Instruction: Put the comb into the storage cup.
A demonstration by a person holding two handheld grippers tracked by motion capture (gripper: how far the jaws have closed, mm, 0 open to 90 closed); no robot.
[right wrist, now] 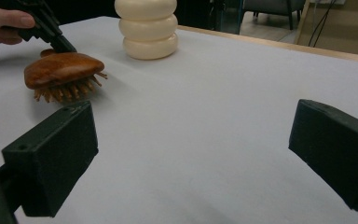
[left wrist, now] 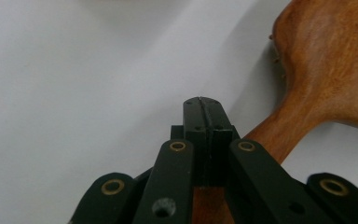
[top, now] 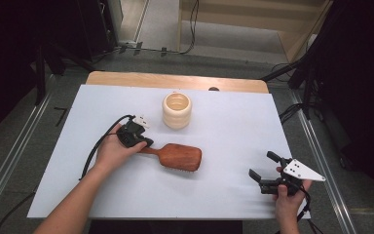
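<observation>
Right gripper (top: 265, 173) sits nearest the camera at the front right of the worktop (top: 233, 131), held in the person's right hand; jaws wide apart, nothing between them, pointed across the white surface toward the brush.

Left gripper (top: 146, 144) is at the handle of the wooden hairbrush (top: 180, 157). In the left gripper view the jaws are pressed together and the handle (left wrist: 279, 133) runs beneath and beside them; whether they pinch the handle or only rest on top of it, I cannot tell. The brush lies mid-worktop, bristles down, head pointing right.

Cream ribbed cup (top: 177, 110) stands upright just behind the brush, apart from it.

Judgement: the step in hand is securing the brush by its handle. If the cup is the destination, the next move calls for a firm pinch on the handle, a lift clear of the surface, then tilting the brush upright to drop it handle-first into the cup without tipping it.
</observation>
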